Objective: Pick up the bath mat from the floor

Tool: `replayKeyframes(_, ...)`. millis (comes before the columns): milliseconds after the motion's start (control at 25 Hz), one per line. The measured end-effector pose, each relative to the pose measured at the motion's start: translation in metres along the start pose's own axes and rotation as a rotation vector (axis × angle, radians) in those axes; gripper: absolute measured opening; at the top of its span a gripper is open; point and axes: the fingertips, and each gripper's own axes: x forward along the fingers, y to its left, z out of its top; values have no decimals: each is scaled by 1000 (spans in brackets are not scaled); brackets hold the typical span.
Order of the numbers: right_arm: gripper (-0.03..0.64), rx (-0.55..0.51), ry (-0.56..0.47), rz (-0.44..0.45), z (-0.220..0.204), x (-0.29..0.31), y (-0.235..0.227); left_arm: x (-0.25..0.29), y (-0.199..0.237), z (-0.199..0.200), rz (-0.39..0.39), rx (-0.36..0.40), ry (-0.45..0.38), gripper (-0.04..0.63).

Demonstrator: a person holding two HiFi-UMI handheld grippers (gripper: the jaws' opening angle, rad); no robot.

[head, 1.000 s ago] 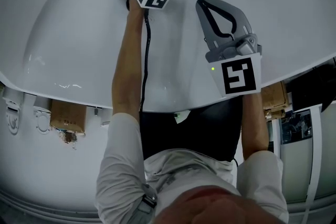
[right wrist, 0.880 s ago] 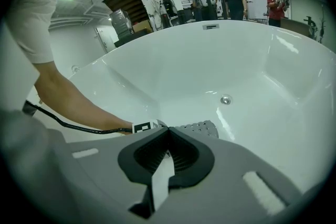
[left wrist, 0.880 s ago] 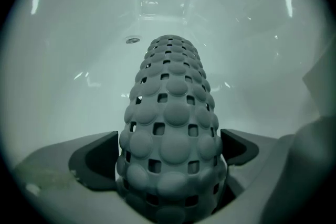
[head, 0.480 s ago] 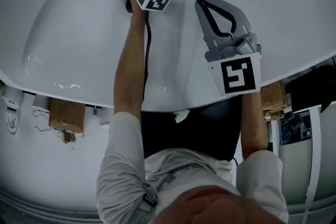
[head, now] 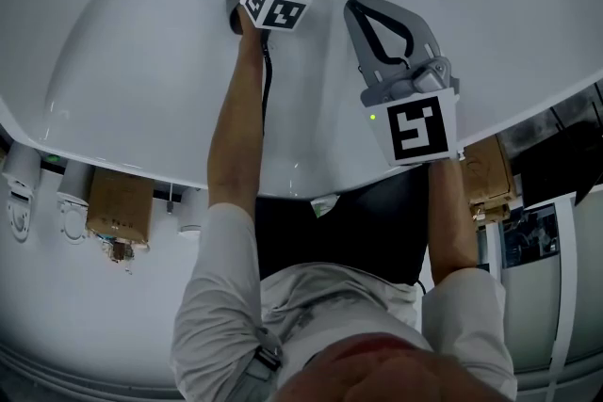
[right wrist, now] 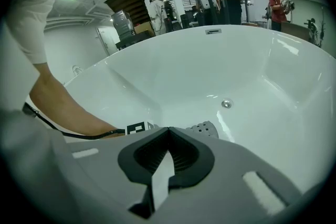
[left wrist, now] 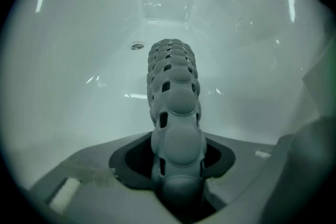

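Clamping the bath mat point(left wrist: 176, 113) in the tub point(head: 141, 61), left tongs point(left wrist: 178, 186) just closing; right tongs point(right wrist: 168, 130) together, empty.

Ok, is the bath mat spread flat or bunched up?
Bunched up: the bath mat runs as a folded strip between the fingers of the left gripper, which have just been closing on it.

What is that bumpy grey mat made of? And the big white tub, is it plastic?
The bumpy grey bath mat with holes looks like soft rubber or silicone: it is matt, with finely textured moulded domes, though I can't be sure. The big white bathtub looks like hard, glossy acrylic or enamel, because bright streaks of light shine on its smooth walls.
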Motion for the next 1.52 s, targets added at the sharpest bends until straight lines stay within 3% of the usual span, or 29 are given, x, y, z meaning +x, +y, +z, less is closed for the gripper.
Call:
replayKeyframes(680,2,-61,-56,-21,32,-36,23,-71,1,28,14,-54,-77,155)
replayKeyframes(1520,2,-131,-144,-41,89,-109,74,-208,-13,59,33,-76,-194,149)
